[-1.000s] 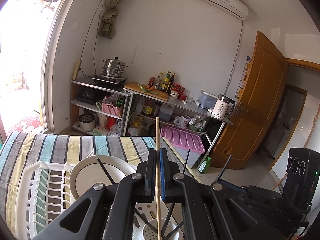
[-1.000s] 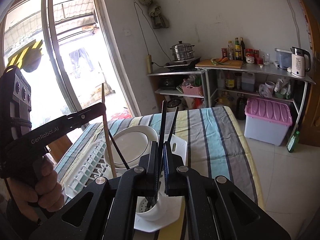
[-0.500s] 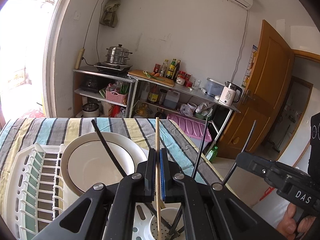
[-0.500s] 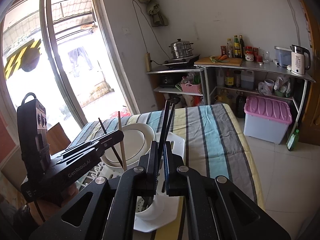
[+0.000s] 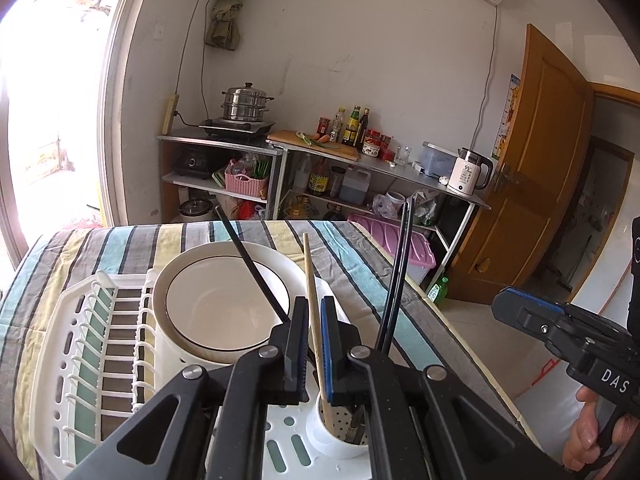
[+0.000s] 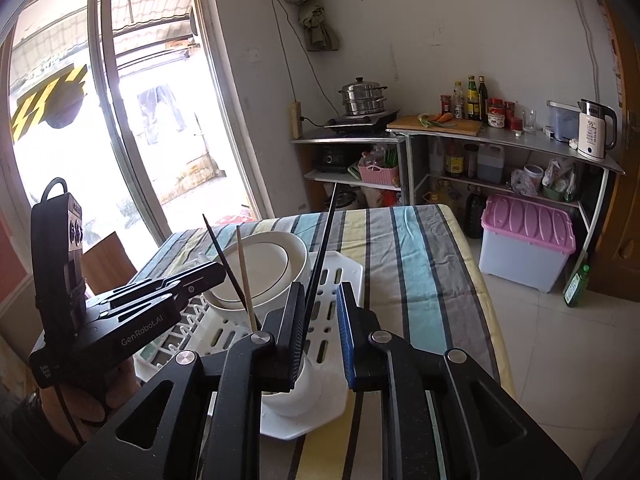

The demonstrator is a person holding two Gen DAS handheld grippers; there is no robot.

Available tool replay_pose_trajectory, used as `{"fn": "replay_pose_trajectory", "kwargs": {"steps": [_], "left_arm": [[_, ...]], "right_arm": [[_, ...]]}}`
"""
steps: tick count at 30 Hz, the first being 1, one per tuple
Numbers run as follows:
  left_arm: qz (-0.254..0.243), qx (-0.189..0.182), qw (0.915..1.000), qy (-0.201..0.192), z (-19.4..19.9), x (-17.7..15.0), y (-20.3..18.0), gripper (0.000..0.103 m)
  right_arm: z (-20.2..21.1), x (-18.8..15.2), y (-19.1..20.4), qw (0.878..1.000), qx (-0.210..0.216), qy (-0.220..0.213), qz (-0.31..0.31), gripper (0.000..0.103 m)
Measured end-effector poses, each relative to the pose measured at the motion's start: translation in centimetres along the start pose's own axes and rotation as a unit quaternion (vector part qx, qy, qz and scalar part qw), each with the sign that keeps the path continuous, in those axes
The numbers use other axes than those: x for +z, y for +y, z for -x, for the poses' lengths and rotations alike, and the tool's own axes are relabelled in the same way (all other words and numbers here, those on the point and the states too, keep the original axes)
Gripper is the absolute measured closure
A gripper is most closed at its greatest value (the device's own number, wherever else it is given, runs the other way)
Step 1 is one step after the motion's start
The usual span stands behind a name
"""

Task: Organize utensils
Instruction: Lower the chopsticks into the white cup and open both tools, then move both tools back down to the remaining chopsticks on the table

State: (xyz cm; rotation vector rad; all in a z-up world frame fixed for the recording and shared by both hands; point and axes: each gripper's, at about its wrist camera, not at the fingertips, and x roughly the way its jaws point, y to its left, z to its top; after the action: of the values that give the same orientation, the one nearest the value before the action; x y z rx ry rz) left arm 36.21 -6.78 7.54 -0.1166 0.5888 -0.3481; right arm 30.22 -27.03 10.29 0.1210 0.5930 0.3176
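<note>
Wooden chopstick (image 5: pixel 316 320) pinched by "GenRobot.AI" left gripper (image 5: pixel 314 344) — "DAS" right gripper (image 6: pixel 320 332) opening, seemingly freeing black chopsticks (image 6: pixel 318 264).

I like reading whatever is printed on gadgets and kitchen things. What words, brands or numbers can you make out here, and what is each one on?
"GenRobot.AI": on the side of the left gripper, seen from the right wrist.
"DAS": on the body of the right gripper, seen from the left wrist; the rest is cut off at the picture's edge.
"55": on the white kettle.
Bottle labels and the wall chart by the door: too small to read.
</note>
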Motion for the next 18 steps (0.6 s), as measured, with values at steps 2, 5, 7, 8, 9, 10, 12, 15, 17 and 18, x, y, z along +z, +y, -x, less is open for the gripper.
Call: {"fn": "replay_pose_trajectory", "kwargs": {"steps": [2, 5, 7, 8, 9, 10, 12, 15, 17, 18], "left_arm": [[-0.007, 0.009, 0.9999, -0.004, 1.6, -0.6, -0.1, 0.098], [-0.018, 0.015, 0.9997, -0.007, 4.5, -1.8, -0.4, 0.097], [-0.028, 0.027, 0.9992, -0.008, 6.5, -2.8, -0.8, 0.097], [-0.032, 0.03, 0.999, -0.008, 7.4, -3.3, -1.0, 0.097], [-0.035, 0.032, 0.9988, -0.008, 8.3, -3.9, -1.1, 0.097], [-0.038, 0.034, 0.9987, -0.008, 9.3, -4.6, -1.3, 0.097], [-0.04, 0.038, 0.9984, -0.008, 11.1, -6.1, -1.5, 0.097], [-0.037, 0.039, 0.9985, -0.001, 13.5, -8.7, -1.5, 0.097], [-0.038, 0.043, 0.9983, 0.001, 14.9, -10.3, -1.5, 0.097], [-0.036, 0.047, 0.9982, 0.002, 15.6, -11.1, -1.5, 0.097]], "right_arm": [[1.0, -0.7, 0.4, 1.0, -0.003, -0.004, 0.003, 0.085], [2.6, -2.2, 1.2, 1.0, -0.005, -0.008, 0.009, 0.085], [3.7, -3.2, 1.9, 1.0, -0.008, -0.01, 0.017, 0.085], [4.3, -3.8, 2.3, 1.0, -0.008, -0.011, 0.021, 0.085], [4.8, -4.3, 2.7, 1.0, -0.006, -0.012, 0.025, 0.085], [5.3, -4.8, 3.1, 1.0, -0.005, -0.013, 0.028, 0.085], [6.4, -5.9, 3.9, 0.999, -0.005, -0.016, 0.031, 0.083], [7.8, -7.6, 5.0, 0.999, -0.001, -0.017, 0.038, 0.078], [8.7, -8.7, 5.6, 0.999, 0.0, -0.016, 0.042, 0.078], [9.0, -9.3, 5.9, 0.999, 0.001, -0.014, 0.043, 0.078]]}}
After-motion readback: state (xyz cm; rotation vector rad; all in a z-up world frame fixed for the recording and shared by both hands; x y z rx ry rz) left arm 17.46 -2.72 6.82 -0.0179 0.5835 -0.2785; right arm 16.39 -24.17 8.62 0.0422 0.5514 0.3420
